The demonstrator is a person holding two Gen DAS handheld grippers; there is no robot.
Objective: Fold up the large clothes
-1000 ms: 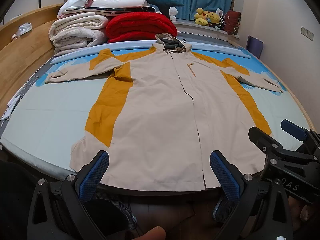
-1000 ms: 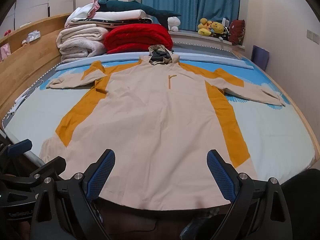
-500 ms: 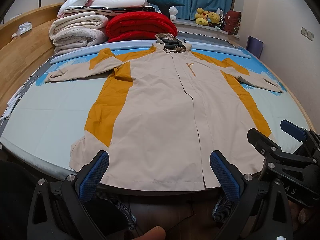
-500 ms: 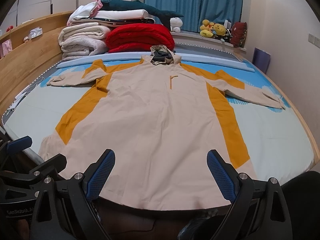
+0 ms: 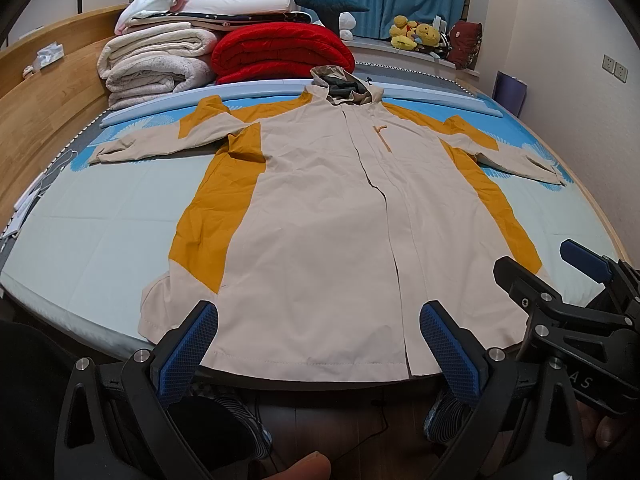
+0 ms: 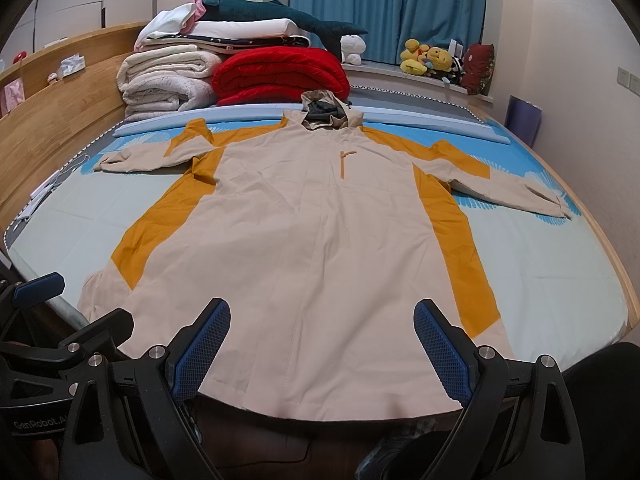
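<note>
I see the bed (image 5: 80,232) with its pale blue sheet filling the room up to the blue curtains (image 6: 384,4). On it the beige and mustard jacket (image 5: 320,216) lies flat, sleeves spread, hood toward the folded blankets (image 5: 156,60). I hold my left gripper (image 5: 318,344) and right gripper (image 6: 322,342) level at the hem, both with jaws wide apart, holding nothing.

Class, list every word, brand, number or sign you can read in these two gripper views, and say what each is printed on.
"GenRobot.A", cut off by a finger in front: on the black body of the left gripper, seen in the right wrist view.
"AS", the visible end of a longer word: on the body of the right gripper, seen in the left wrist view.
The jacket shows no readable text.
</note>
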